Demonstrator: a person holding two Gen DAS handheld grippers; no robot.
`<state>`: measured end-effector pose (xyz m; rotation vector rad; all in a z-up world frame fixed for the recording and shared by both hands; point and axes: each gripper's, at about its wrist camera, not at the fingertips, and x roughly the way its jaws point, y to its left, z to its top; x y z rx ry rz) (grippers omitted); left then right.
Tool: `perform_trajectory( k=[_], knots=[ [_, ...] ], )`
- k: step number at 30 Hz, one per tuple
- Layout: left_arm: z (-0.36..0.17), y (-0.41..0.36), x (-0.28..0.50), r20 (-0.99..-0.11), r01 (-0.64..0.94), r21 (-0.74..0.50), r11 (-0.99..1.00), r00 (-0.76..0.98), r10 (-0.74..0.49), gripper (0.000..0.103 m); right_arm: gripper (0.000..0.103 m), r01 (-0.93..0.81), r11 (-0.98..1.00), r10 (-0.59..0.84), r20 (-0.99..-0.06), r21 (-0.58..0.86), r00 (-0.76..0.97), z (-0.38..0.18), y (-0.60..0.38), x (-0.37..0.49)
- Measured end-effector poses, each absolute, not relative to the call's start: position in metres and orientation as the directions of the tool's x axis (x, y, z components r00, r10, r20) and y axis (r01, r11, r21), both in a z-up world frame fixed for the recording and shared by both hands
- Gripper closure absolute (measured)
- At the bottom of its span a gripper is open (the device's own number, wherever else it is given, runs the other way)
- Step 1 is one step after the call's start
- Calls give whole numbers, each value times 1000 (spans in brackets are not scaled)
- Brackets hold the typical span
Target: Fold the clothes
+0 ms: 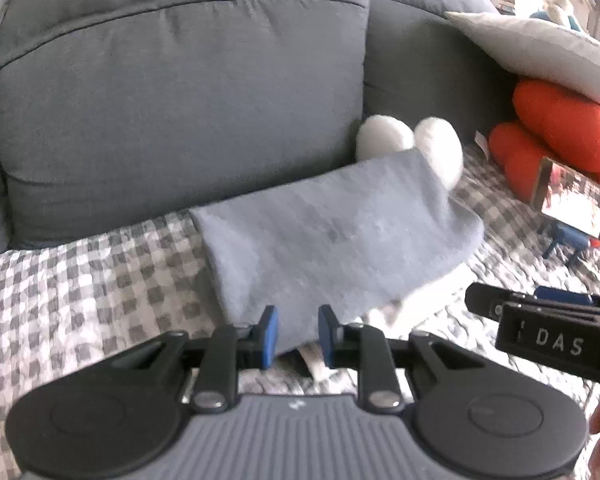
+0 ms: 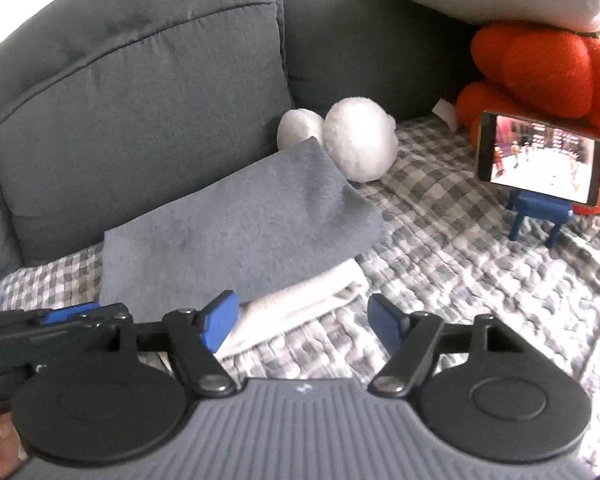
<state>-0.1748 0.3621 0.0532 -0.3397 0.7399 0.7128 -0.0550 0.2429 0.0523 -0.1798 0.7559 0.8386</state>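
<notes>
The folded grey cloth (image 2: 236, 220) lies on the checked blanket (image 2: 440, 248) against the sofa cushion (image 2: 140, 92), a white garment (image 2: 300, 300) under it. Left tool (image 1: 297, 336) narrowly apart, right tool (image 2: 302, 322) wide apart, both empty beside the cloth.

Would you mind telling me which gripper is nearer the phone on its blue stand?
Right. The right gripper sits nearer the phone; the left gripper lies beyond it, farther away.

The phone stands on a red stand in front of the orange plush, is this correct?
Not quite: the stand is blue, not red. The right wrist view shows the phone on it, in front of the orange plush.
</notes>
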Motion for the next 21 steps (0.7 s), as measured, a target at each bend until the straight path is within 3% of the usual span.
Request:
perform_trajectory(
  k=[3,10,14,21],
  knots=[
    [53,352,-176,-718,-696,-22,718,511,473,80,28,-731,669,607,-669,137,430,55,232,-58],
    [48,324,-183,-733,-716,17,698,466,495,78,12,-741,663,610,-654,111,448,65,197,-65],
    [46,306,-185,-739,-692,27,721,472,481,68,3,-738,665,623,-628,112,466,68,176,-69],
    [44,291,-189,-723,-701,69,710,455,519,37,0,-728,668,640,-617,152,458,60,158,-66]
  ],
)
